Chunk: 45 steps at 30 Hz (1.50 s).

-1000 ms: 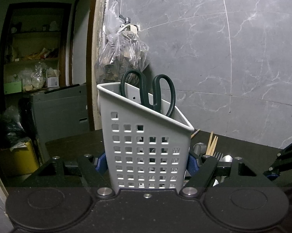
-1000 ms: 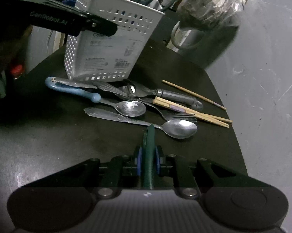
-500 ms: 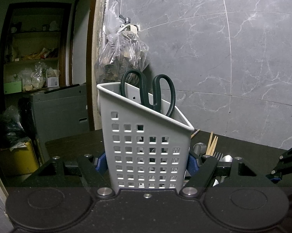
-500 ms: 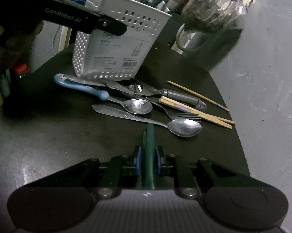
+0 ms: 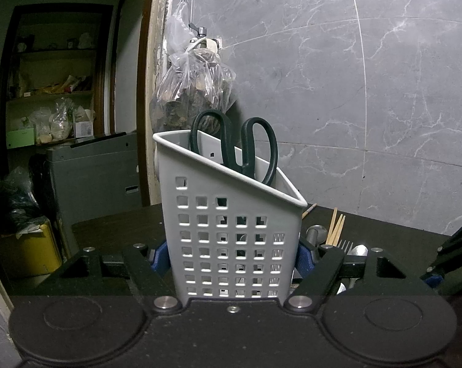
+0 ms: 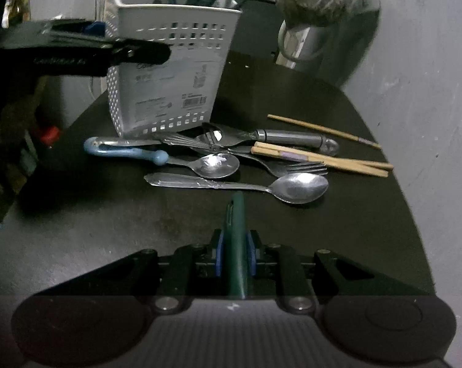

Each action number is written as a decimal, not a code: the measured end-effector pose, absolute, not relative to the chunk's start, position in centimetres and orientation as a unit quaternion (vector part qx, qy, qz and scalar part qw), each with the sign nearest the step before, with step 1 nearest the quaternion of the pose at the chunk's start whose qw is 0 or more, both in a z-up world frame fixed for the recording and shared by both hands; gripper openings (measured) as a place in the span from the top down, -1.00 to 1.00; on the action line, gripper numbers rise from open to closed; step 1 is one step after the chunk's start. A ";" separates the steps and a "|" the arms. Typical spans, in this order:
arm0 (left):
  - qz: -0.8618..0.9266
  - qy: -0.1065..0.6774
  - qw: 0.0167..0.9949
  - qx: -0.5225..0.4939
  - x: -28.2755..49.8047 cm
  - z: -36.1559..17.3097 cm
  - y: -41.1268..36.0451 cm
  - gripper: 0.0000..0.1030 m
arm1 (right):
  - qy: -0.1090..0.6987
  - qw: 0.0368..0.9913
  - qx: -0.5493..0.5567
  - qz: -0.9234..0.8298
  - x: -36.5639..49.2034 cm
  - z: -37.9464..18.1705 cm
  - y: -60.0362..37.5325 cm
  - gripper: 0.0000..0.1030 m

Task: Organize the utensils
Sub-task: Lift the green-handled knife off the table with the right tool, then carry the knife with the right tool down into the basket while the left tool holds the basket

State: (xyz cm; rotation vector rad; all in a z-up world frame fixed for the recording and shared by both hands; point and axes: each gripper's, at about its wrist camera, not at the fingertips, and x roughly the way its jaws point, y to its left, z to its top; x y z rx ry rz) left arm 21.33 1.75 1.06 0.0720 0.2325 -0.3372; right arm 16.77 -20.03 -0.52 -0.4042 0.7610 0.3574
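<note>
Left tongs [image 5: 234, 263] pinch the white caddy [image 5: 231, 233] at the bench's [image 6: 369, 214] far edge to steady it; right tongs [image 6: 235, 254] pinch a green-handled utensil [image 6: 237, 230] above loose cutlery [image 6: 240, 162], likely bound for the caddy

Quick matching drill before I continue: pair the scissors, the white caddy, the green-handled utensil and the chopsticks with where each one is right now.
Things:
1. scissors
2. white caddy
3. green-handled utensil
4. chopsticks

Places:
A. clamped in the right gripper
B. lying on the black table among spoons and forks
C. standing inside the caddy, handles up
D. clamped in the left gripper

Pairs: 1-C, 2-D, 3-A, 4-B
</note>
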 end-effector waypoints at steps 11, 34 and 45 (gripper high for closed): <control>-0.168 0.115 0.978 0.035 21.3 1.1 1.8 -0.50 | 0.359 0.876 -0.269 0.176 16.2 -0.6 -18.2 0.71; -0.168 0.116 0.978 0.035 21.3 1.0 1.8 -0.50 | 0.401 0.870 -0.194 0.212 17.8 0.1 -19.7 0.75; -0.168 0.115 0.979 0.035 21.3 1.0 1.8 -0.49 | 0.319 0.920 -0.083 0.213 16.4 3.6 -23.0 0.75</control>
